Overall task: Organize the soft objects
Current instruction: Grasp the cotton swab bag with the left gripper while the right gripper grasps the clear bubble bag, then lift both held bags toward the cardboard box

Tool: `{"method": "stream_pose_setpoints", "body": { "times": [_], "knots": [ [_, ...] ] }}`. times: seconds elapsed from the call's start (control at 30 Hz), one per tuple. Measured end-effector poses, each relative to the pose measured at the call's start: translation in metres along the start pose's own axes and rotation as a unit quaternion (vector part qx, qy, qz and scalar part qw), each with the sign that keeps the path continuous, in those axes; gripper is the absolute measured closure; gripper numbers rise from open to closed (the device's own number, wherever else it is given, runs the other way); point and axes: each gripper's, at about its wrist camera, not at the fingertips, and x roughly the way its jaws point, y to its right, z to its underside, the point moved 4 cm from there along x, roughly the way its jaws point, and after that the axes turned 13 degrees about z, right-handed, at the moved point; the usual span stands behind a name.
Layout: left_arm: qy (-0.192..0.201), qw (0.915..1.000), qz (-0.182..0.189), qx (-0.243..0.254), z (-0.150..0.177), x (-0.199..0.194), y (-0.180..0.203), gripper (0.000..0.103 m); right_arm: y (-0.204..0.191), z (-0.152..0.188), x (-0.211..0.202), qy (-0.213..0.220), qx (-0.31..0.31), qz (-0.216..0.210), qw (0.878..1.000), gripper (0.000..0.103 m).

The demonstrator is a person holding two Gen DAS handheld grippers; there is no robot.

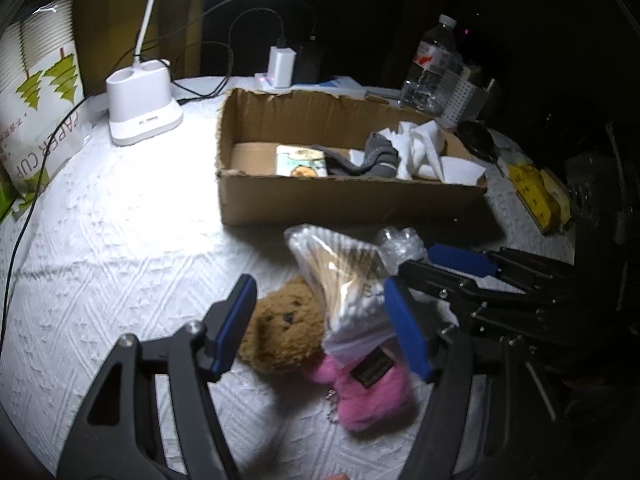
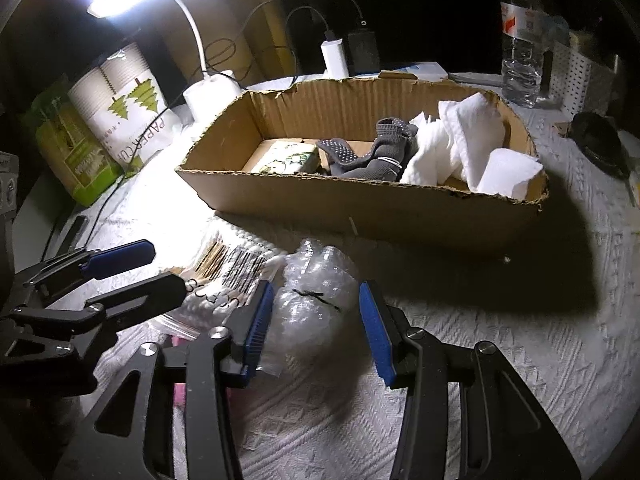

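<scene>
A brown teddy bear in a pink outfit (image 1: 288,328) lies on the white tablecloth, with a clear bag of cotton swabs (image 1: 344,276) lying over it. My left gripper (image 1: 320,328) is open, its fingers on either side of the bear and the bag. A wad of clear bubble wrap (image 2: 312,300) lies just right of the bag. My right gripper (image 2: 316,328) is open around the bubble wrap. The cardboard box (image 2: 360,208) behind holds a grey sock (image 2: 372,156), white tissues (image 2: 460,140) and a small packet (image 2: 284,158).
A white lamp base (image 1: 140,100) and a paper-cup sleeve (image 1: 40,92) stand at the left. Chargers and cables (image 1: 282,64) sit behind the box. A water bottle (image 2: 520,36), a white perforated holder (image 2: 576,76) and a yellow item (image 1: 536,192) are at the right.
</scene>
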Motion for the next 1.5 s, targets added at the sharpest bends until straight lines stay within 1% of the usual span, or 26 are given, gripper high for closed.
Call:
{"method": "stream_pose_setpoints", "body": {
  "times": [0.07,0.2,0.4,0.5,0.6,0.77,0.83,0.9,1.0,1.07,1.2,1.5],
  "knots": [
    [-0.004,1.0000,0.000,0.004,-0.001,0.005,0.005,0.035,0.002,0.001,-0.002,0.000,0.003,-0.013,1.000,0.069],
    [-0.011,0.9999,0.000,0.011,-0.002,0.012,0.012,0.035,0.007,0.005,-0.005,0.003,0.004,-0.024,1.000,0.074],
    [-0.027,0.9993,-0.007,0.023,-0.005,0.029,0.021,0.035,0.023,0.009,-0.014,0.011,0.014,-0.023,1.000,0.076],
    [-0.036,0.9986,-0.025,0.031,-0.004,0.042,0.021,0.035,0.038,0.011,-0.015,0.013,0.031,-0.021,0.999,0.076],
    [-0.046,0.9979,-0.032,0.033,-0.004,0.053,0.021,0.035,0.050,0.014,-0.017,0.015,0.047,-0.027,0.998,0.076],
    [-0.055,0.9961,-0.047,0.052,-0.005,0.064,0.023,0.035,0.059,0.016,-0.020,0.018,0.053,-0.028,0.998,0.076],
    [-0.054,0.9963,-0.040,0.053,-0.005,0.065,0.022,0.036,0.061,0.015,-0.021,0.021,0.055,-0.029,0.998,0.076],
    [-0.051,0.9970,-0.031,0.049,-0.005,0.065,0.021,0.048,0.062,0.013,-0.023,0.024,0.058,-0.030,0.998,0.076],
    [-0.051,0.9971,-0.022,0.052,-0.005,0.062,0.024,0.052,0.064,0.013,-0.025,0.029,0.058,-0.032,0.997,0.076],
    [-0.049,0.9972,-0.016,0.054,-0.005,0.059,0.027,0.053,0.064,0.013,-0.026,0.032,0.056,-0.031,0.997,0.076],
    [-0.042,0.9977,0.015,0.050,-0.006,0.052,0.035,0.054,0.062,0.012,-0.030,0.037,0.053,-0.031,0.997,0.076],
    [-0.012,0.9980,0.035,0.051,-0.014,0.026,0.043,0.054,0.053,0.006,-0.041,0.044,0.041,-0.025,0.998,0.076]
  ]
}}
